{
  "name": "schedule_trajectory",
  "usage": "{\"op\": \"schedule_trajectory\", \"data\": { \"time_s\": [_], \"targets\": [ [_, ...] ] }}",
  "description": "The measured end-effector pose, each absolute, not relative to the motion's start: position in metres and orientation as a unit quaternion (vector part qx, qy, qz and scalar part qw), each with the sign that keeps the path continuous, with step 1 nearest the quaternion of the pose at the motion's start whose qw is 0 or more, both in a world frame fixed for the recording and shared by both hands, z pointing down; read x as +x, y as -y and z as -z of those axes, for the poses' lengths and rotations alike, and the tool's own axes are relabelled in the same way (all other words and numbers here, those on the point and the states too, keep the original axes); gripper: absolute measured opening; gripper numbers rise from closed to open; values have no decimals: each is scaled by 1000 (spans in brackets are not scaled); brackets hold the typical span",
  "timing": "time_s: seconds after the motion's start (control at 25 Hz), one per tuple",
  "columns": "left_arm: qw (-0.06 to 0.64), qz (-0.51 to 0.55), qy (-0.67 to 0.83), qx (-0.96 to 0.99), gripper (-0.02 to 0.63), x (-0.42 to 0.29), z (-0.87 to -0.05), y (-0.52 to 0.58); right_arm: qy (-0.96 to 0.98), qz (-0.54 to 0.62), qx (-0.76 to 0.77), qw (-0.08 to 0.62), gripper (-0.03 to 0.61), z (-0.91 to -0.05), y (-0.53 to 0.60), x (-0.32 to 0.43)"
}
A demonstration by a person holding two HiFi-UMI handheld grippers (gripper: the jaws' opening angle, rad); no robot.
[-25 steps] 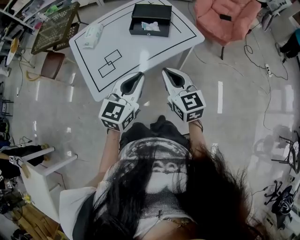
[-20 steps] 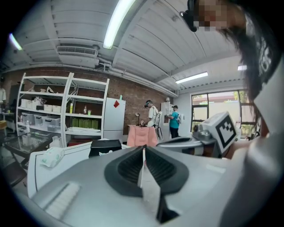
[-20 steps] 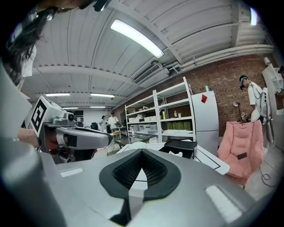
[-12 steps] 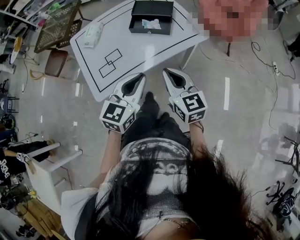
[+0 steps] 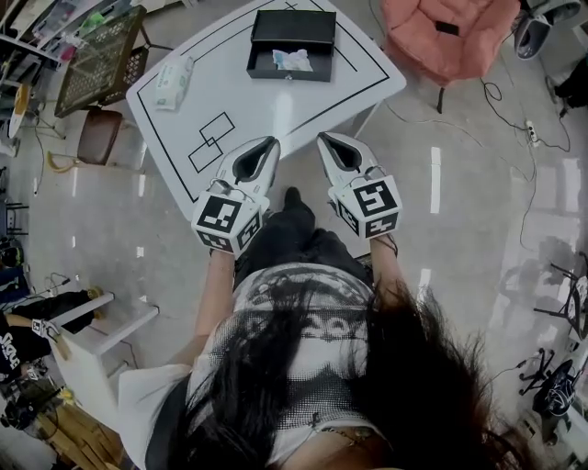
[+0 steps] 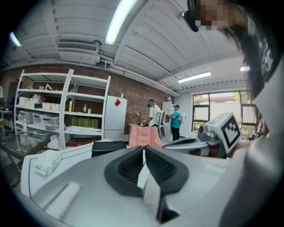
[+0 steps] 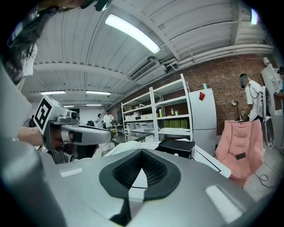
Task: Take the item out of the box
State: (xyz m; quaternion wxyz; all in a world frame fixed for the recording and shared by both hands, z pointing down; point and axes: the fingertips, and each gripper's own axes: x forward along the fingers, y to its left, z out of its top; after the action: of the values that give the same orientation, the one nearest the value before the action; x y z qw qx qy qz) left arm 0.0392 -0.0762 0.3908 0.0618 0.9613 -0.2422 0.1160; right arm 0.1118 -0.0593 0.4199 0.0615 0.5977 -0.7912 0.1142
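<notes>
Both tools are held side by side, tips at the near edge of the white counter [image 5: 248, 106]. Left tool [image 5: 274, 143]: jaws pressed together, nothing between them. Right tool [image 5: 323, 138]: same, closed tight, empty. Black box [image 5: 294, 27] is at 12 o'clock on the counter's far side, with a white-and-blue item [image 5: 292, 61] lying inside. Tissue pack [image 5: 173, 81] at 10 o'clock, well apart from the box.
</notes>
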Motion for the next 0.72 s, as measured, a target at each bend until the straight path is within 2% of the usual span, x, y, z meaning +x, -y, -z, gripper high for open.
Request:
{"op": "schedule_trajectory", "data": {
  "time_s": [0.72],
  "targets": [
    [70, -110, 217, 967, 0, 43, -395, 209, 788, -107, 596, 113, -3, -437, 209, 119]
  ]
}}
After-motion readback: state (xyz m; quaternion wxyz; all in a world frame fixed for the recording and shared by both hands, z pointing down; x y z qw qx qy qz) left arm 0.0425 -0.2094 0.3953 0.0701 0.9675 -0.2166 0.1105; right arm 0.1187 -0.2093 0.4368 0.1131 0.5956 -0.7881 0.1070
